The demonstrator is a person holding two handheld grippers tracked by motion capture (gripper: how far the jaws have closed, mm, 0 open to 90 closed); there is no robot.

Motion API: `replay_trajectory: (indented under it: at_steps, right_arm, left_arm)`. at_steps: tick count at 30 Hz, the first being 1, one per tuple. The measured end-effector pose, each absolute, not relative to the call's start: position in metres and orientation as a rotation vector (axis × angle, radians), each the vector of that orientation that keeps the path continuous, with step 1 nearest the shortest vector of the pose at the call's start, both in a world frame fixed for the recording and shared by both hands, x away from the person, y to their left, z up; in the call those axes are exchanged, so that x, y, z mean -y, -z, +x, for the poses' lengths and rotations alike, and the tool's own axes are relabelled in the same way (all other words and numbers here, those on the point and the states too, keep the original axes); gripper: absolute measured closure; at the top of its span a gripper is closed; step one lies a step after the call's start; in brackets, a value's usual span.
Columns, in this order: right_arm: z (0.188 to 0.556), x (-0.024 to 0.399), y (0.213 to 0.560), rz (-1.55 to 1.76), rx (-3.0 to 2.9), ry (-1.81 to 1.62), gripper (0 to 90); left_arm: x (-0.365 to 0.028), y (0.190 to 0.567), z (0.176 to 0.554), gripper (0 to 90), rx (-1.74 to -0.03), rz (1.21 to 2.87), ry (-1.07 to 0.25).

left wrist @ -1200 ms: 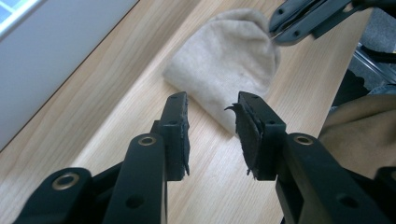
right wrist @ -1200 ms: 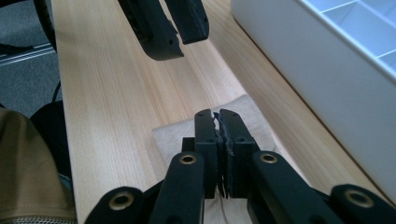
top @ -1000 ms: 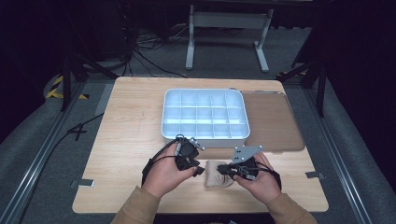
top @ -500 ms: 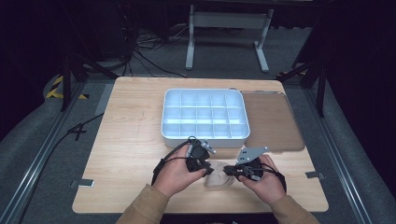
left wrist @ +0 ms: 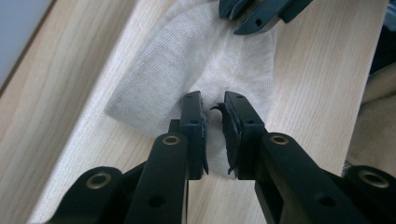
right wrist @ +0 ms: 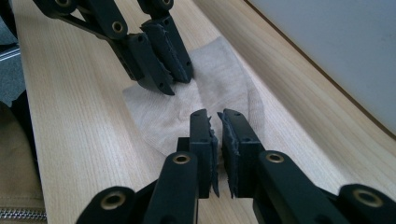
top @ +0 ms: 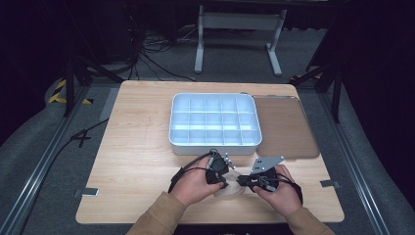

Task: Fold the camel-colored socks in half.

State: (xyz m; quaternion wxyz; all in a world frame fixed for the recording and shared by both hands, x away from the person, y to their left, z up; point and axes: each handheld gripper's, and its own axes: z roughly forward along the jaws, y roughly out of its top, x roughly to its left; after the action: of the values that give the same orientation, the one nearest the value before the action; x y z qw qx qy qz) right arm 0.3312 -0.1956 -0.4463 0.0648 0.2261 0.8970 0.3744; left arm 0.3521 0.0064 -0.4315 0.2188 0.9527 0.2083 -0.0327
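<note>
A small beige cloth (top: 231, 190) lies flat on the wooden table (top: 142, 147) near its front edge, between the two hands. My left gripper (left wrist: 214, 99) has come down on the cloth's (left wrist: 163, 79) near part, its jaws closed to a narrow slit with fabric in it. My right gripper (right wrist: 215, 115) meets the same cloth (right wrist: 219, 79) from the opposite side, its jaws also pinched to a slit over the cloth's corner. In the high view the left gripper (top: 224, 183) and the right gripper (top: 240, 182) almost touch tip to tip.
A white compartment tray (top: 171, 137) sits at the table's middle, just behind the hands. A flat brown lid (top: 285, 128) lies to its right. Small metal brackets (top: 86, 192) mark the table's front corners. Bare wood spreads to the left.
The left hand has slid its gripper to the right and down onto the cloth, meeting the right gripper. The right hand has barely shifted.
</note>
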Motion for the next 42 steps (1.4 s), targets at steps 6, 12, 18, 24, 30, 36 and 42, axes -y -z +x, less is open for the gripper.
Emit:
replay_trajectory:
  at_steps: [6,12,18,24,30,36,42]
  right_arm:
    - [0.332,0.196,0.45,0.688,-2.723,-1.101,81.2]
    - [0.335,0.198,0.461,0.691,-2.751,-1.053,79.9]
    - [0.336,0.199,0.462,0.688,-2.752,-1.054,80.0]
    - [0.334,0.197,0.46,0.672,-2.749,-1.029,80.2]
    - [0.333,0.196,0.46,0.659,-2.739,-1.022,80.1]
    - [0.331,0.196,0.46,0.645,-2.732,-1.026,79.7]
    - [0.328,0.199,0.46,0.638,-2.755,-1.003,80.3]
  left_arm:
    - [-0.005,0.435,0.352,78.2,-0.58,2.659,0.117]
    - [-0.005,0.439,0.353,78.6,-0.584,2.675,0.15]
    - [-0.007,0.43,0.352,77.9,-0.564,2.62,0.13]
    - [-0.009,0.417,0.354,79.4,-0.577,2.449,0.0]
    - [-0.003,0.429,0.361,82.4,-0.634,2.506,-0.107]
    - [-0.002,0.442,0.367,86.0,-0.68,2.538,-0.108]
    - [-0.001,0.444,0.367,87.7,-0.691,2.547,-0.12]
